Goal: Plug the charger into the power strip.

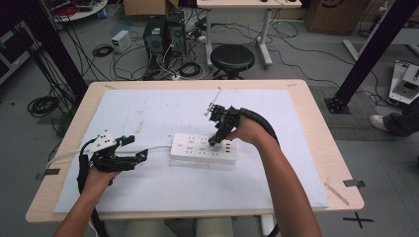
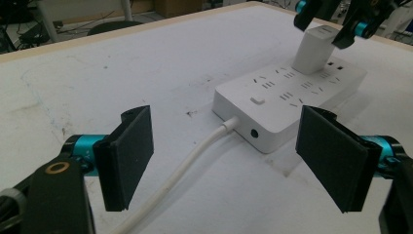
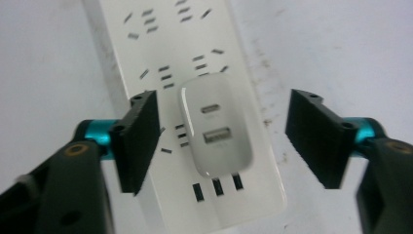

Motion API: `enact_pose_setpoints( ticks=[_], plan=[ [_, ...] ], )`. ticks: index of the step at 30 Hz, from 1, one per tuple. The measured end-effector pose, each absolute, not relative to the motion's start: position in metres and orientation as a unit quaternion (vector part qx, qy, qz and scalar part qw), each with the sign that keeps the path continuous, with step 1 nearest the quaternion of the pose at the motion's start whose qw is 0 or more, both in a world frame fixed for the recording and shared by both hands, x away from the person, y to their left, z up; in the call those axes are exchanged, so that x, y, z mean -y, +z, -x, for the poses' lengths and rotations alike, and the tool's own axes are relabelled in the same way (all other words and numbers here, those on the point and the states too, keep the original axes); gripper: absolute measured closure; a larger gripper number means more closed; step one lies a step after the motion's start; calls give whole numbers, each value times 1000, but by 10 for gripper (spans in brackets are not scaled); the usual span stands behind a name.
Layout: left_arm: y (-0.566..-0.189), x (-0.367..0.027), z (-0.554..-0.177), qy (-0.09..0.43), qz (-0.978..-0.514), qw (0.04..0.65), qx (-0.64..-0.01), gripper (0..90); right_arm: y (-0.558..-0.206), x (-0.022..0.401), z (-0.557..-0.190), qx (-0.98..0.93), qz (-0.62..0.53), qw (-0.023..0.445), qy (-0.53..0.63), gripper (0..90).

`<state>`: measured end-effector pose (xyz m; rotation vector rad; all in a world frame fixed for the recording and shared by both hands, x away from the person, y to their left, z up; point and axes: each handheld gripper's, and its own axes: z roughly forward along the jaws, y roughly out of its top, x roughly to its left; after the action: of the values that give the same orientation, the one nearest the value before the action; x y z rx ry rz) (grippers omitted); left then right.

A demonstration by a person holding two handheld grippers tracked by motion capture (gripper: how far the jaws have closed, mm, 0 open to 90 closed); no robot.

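My right gripper (image 3: 221, 141) stands released, its jaws wide on either side of the charger (image 3: 216, 129) without touching it. The charger sits plugged upright in the power strip (image 1: 203, 149), its ports facing up at me. My left gripper (image 2: 234, 163) hangs open over the strip's cord (image 2: 185, 168), holding nothing.

Risk: pulling away at a slant could clip the charger and rock it loose, since nothing pins the strip. The strip's long axis runs left to right across the table (image 1: 296, 128), cord end toward my left.
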<state>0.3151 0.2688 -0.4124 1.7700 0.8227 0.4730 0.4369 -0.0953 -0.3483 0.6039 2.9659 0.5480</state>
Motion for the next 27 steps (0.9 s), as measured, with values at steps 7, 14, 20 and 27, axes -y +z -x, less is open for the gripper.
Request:
enact_pose_setpoints(
  ticks=[7, 14, 20, 27],
  plan=[
    [-413, -273, -315, 199, -743, 536, -347, 216, -339, 141, -419, -922, -277, 63, 262, 215],
    [-412, -278, -315, 199, -739, 540, -350, 216, -340, 184, -394, -884, -334, 97, 312, 214],
    [-412, -281, -313, 199, -738, 540, -352, 216, -345, 213, -374, -860, -372, 130, 324, 214],
    [-410, -283, -314, 203, -733, 543, -356, 216, -345, 237, -351, -835, -403, 160, 338, 214]
  ],
)
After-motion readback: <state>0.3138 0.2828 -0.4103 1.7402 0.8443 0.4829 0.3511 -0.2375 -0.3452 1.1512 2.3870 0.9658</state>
